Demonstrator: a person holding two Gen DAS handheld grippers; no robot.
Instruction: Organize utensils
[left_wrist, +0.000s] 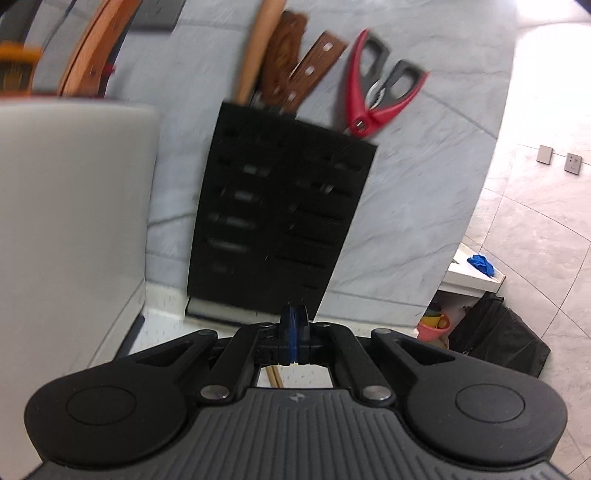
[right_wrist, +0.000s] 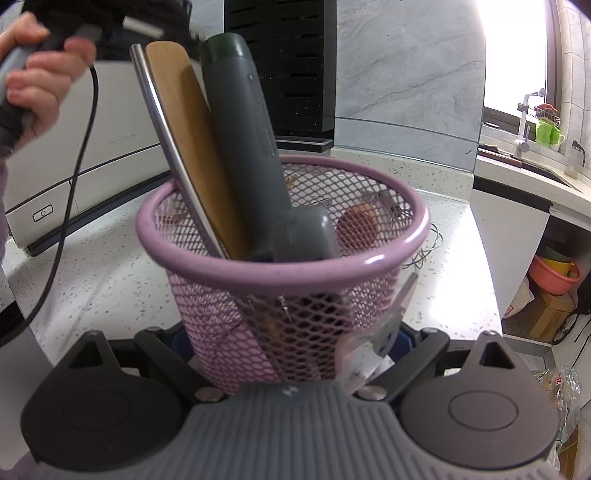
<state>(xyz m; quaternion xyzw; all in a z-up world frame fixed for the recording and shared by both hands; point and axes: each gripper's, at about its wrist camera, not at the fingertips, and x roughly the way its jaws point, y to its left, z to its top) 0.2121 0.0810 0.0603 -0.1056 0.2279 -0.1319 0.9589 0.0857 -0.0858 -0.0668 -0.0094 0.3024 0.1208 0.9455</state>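
My right gripper (right_wrist: 291, 341) is shut on a pink mesh basket (right_wrist: 229, 218), with its blue pads (right_wrist: 404, 338) pressed on the lower sides. Leaning up and left out of the basket are a steel handle (right_wrist: 162, 122), a wooden spatula (right_wrist: 188, 122) and a grey utensil with a dark green end (right_wrist: 243, 122). My left gripper (left_wrist: 294, 328) is shut, held in the air facing a black knife block (left_wrist: 280, 221); nothing shows between its pads. A thin wooden stick (left_wrist: 275, 376) shows through the gap beneath them. The hand (right_wrist: 33, 77) holding the left gripper appears at the top left of the right wrist view.
The knife block holds wooden-handled knives (left_wrist: 314, 70) and red scissors (left_wrist: 373, 96) against the marble wall. A white appliance (left_wrist: 74, 221) stands left of it. A wire whisk (right_wrist: 424, 247) lies behind the basket. The counter edge (right_wrist: 491, 288) drops off to the right.
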